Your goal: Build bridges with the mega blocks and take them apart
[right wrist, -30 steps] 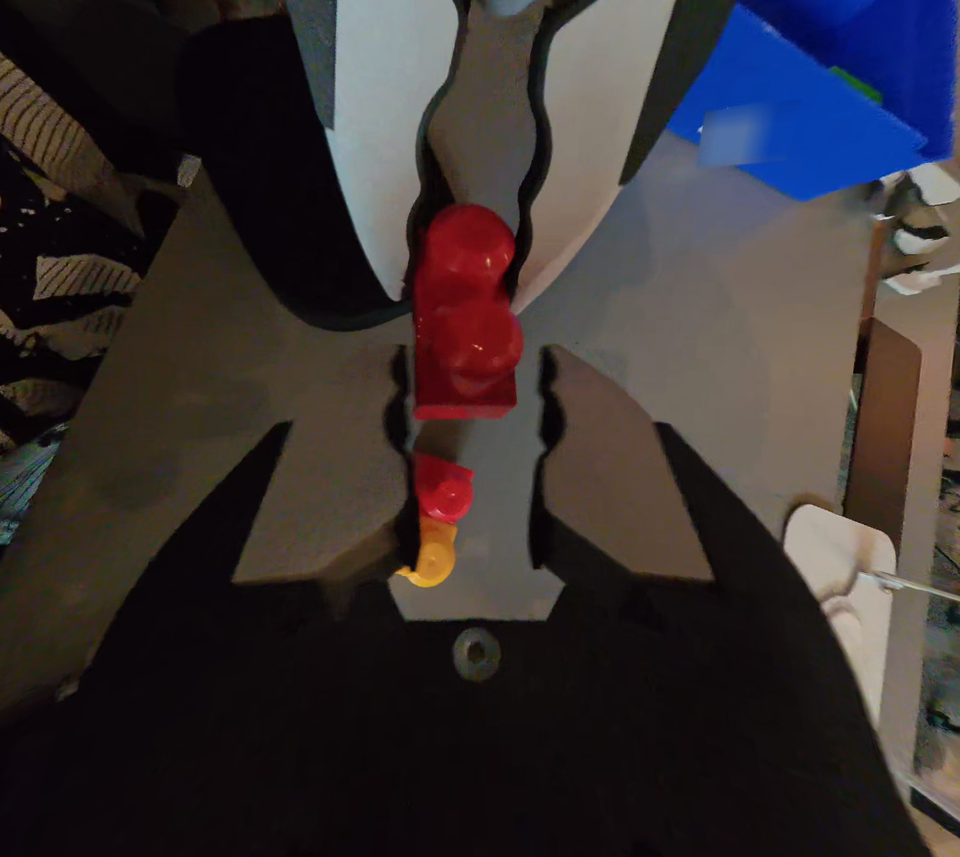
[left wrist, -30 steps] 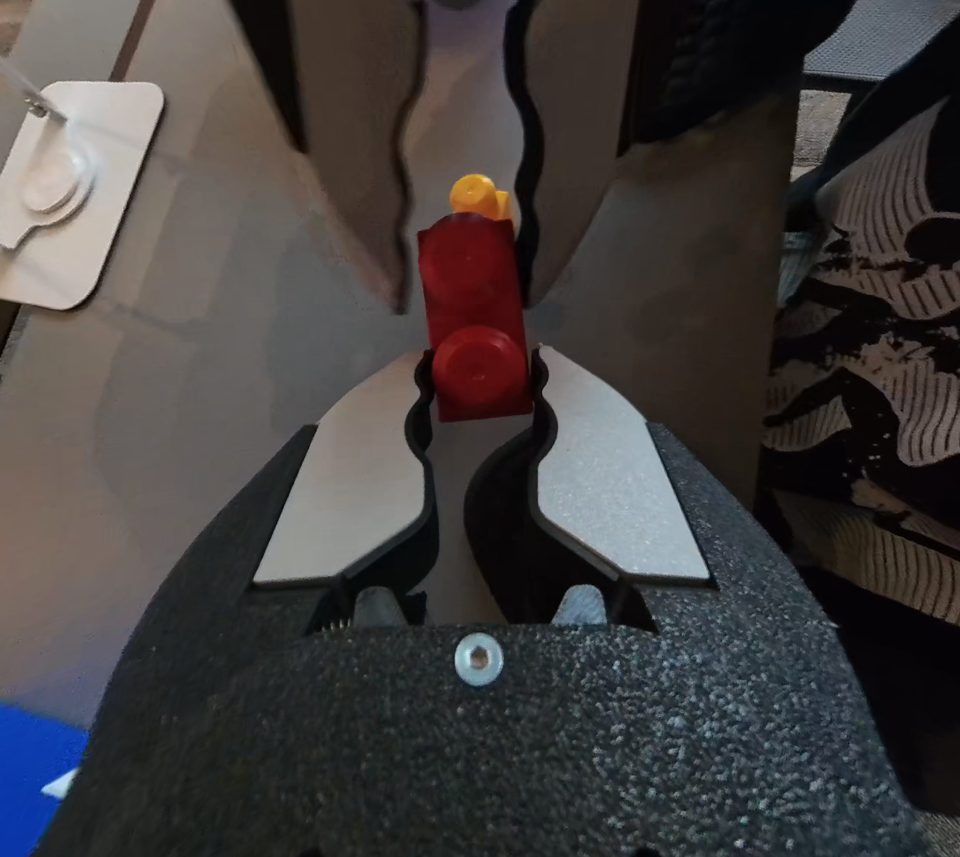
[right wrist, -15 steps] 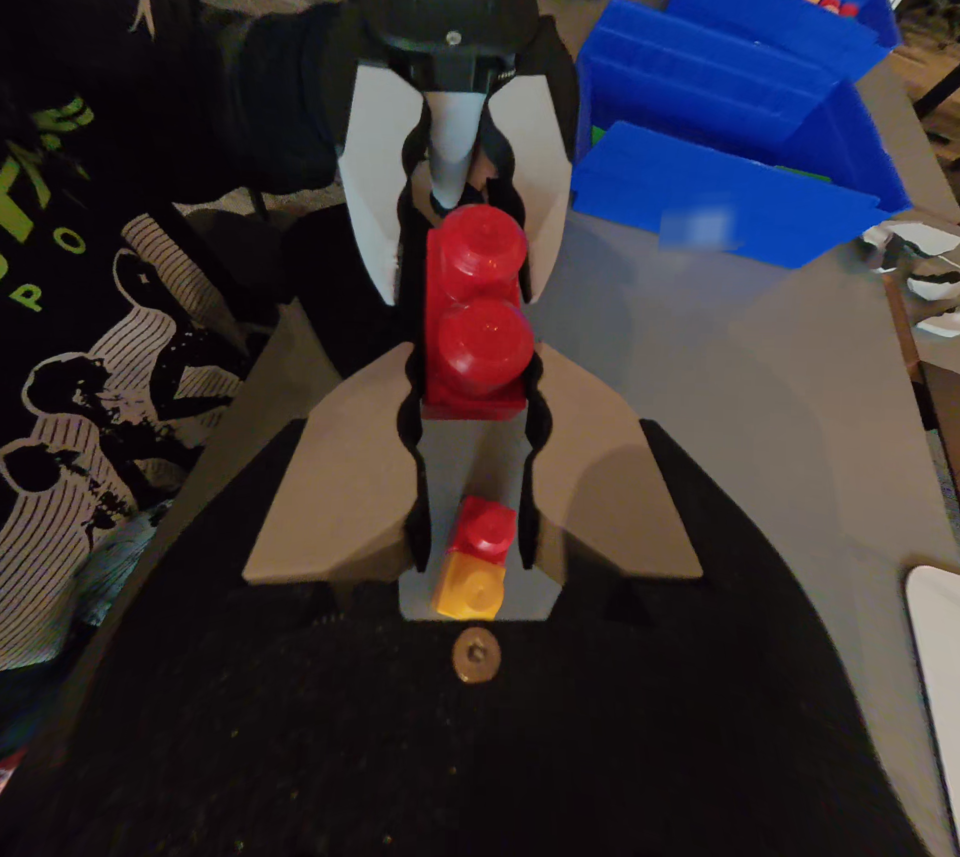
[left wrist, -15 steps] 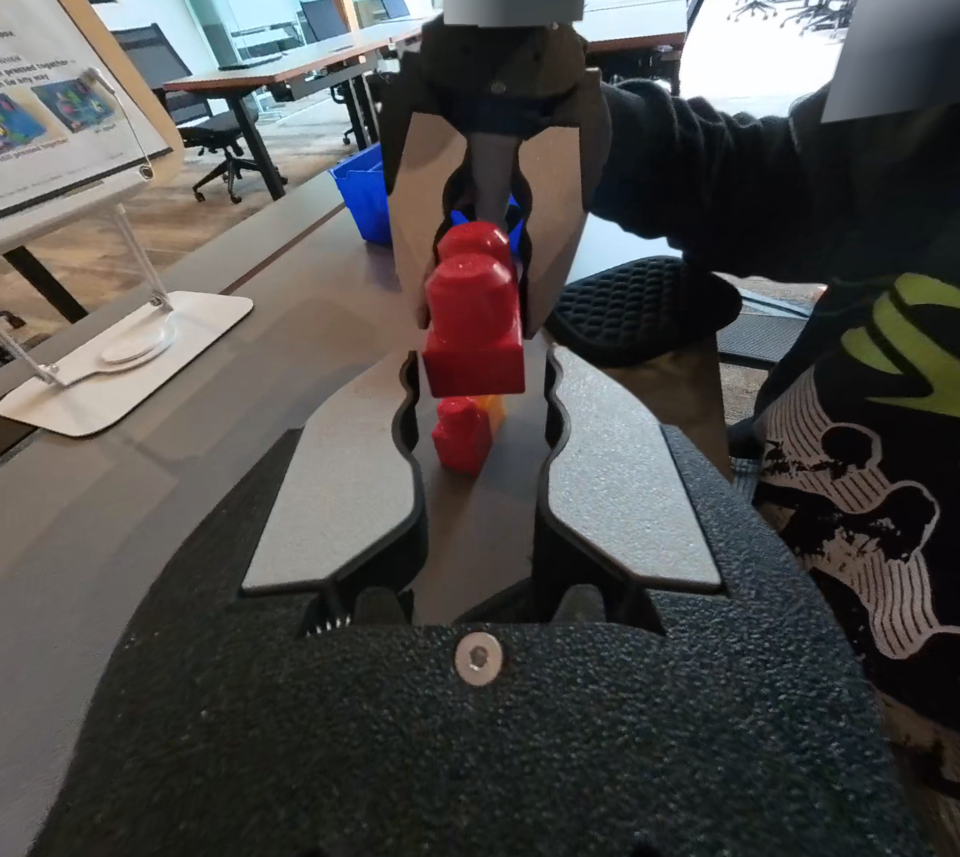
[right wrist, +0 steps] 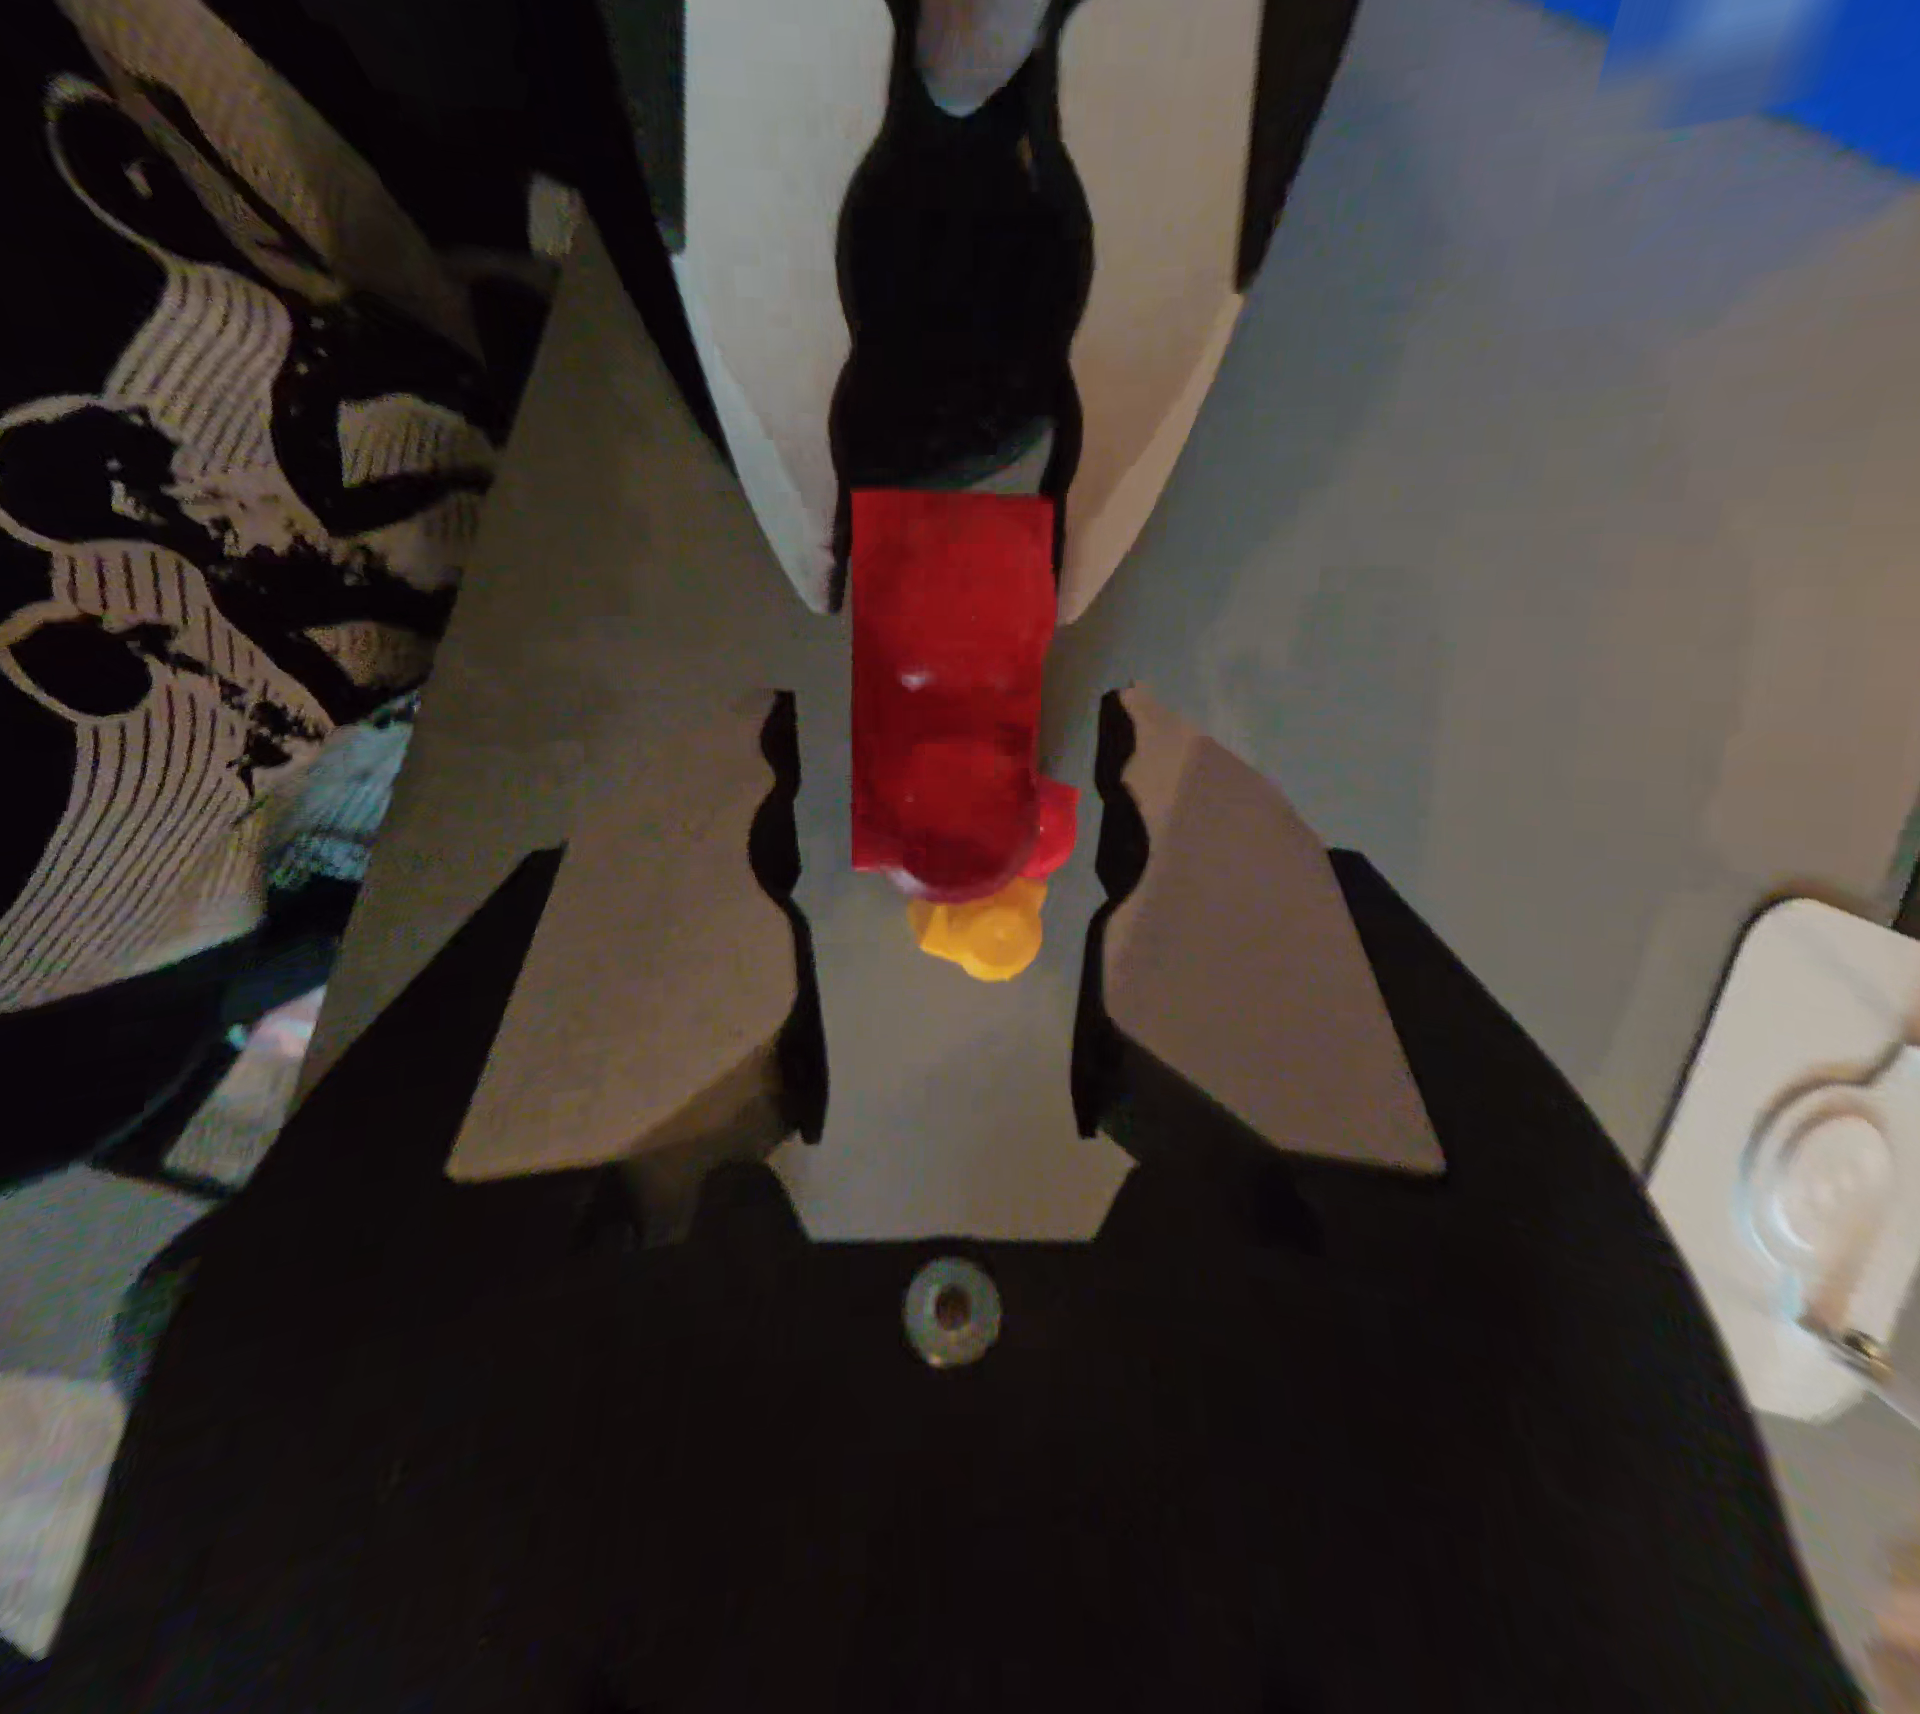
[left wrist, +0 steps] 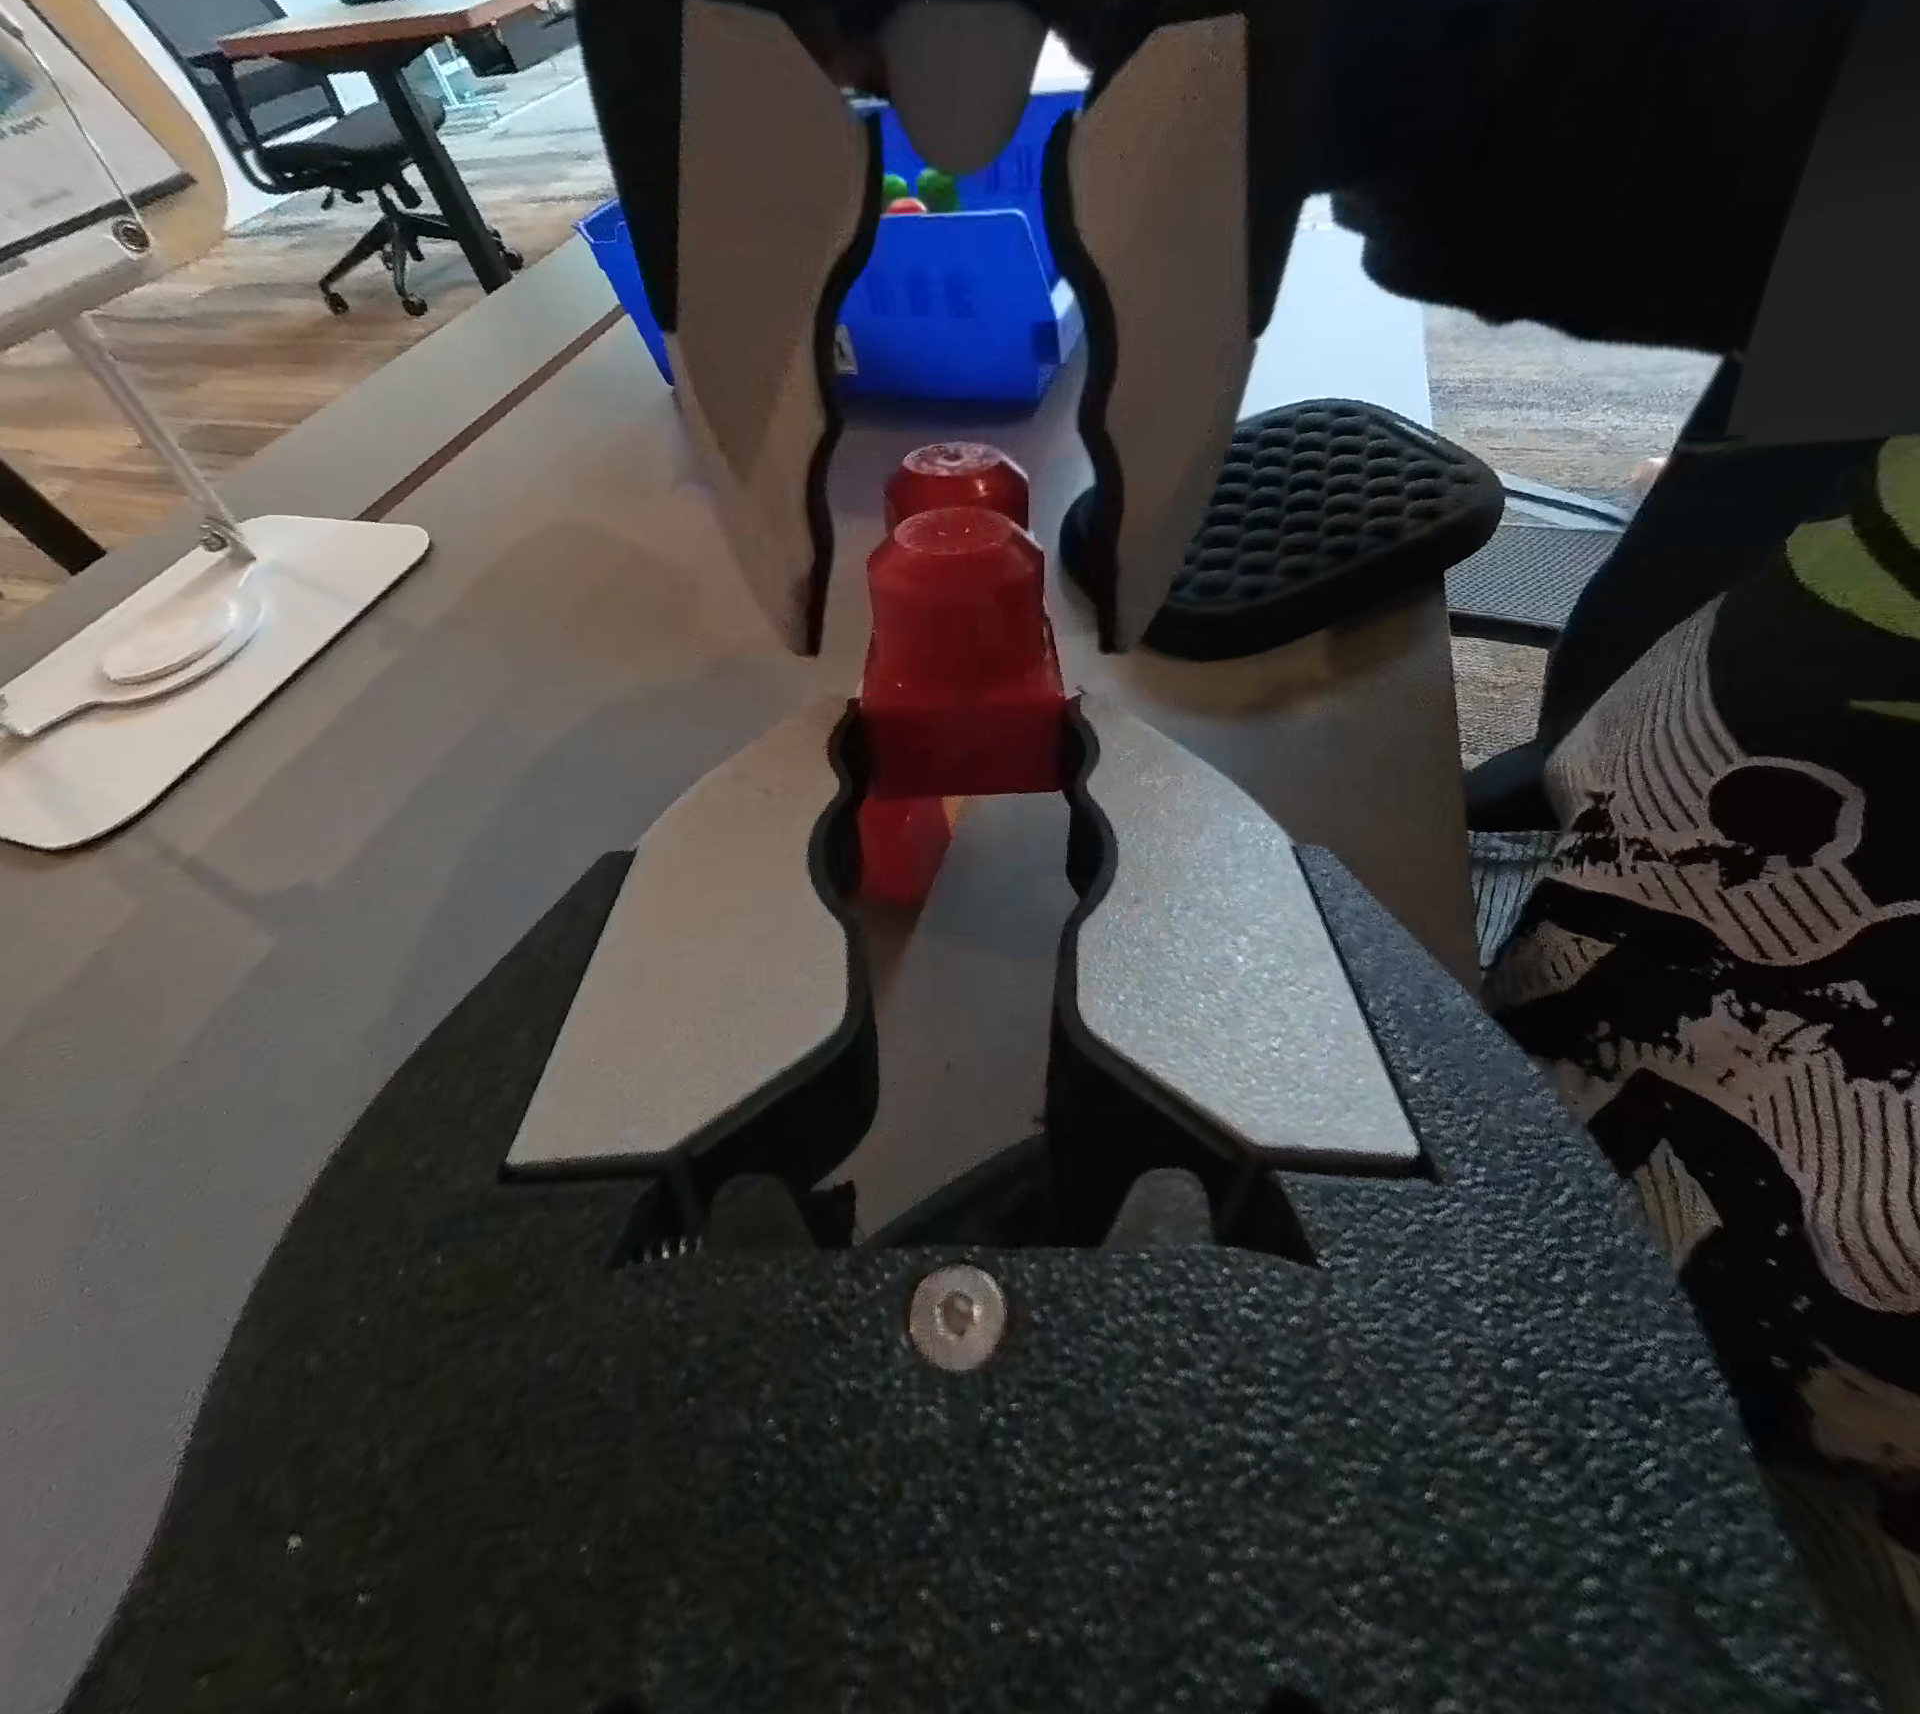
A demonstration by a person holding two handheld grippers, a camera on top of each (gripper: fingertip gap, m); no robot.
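Observation:
A red two-stud block (left wrist: 961,677) is held lengthwise over the grey table (left wrist: 468,677). My left gripper (left wrist: 961,719) is shut on its near end. My right gripper (left wrist: 961,646) faces it, jaws open to either side of the far stud without touching. In the right wrist view the red block (right wrist: 945,677) lies between my open right gripper (right wrist: 945,698) fingers, and the left gripper (right wrist: 951,604) clamps its far end. A small red block (right wrist: 1055,823) and a yellow block (right wrist: 982,932) sit side by side on the table beneath it. The small red block (left wrist: 899,843) also shows in the left view.
A blue bin (left wrist: 935,314) holding coloured blocks stands behind the right gripper. A white sign stand base (left wrist: 208,625) sits at the table's left. A black mesh chair (left wrist: 1299,521) and a person's patterned shirt (left wrist: 1714,937) are off the table's right edge. Only a small space, under 4 cm, lies between the two pairs of fingers.
My right gripper has let go of the red block and opened. The left gripper still holds it. The block has come down closer to the small red and yellow blocks.

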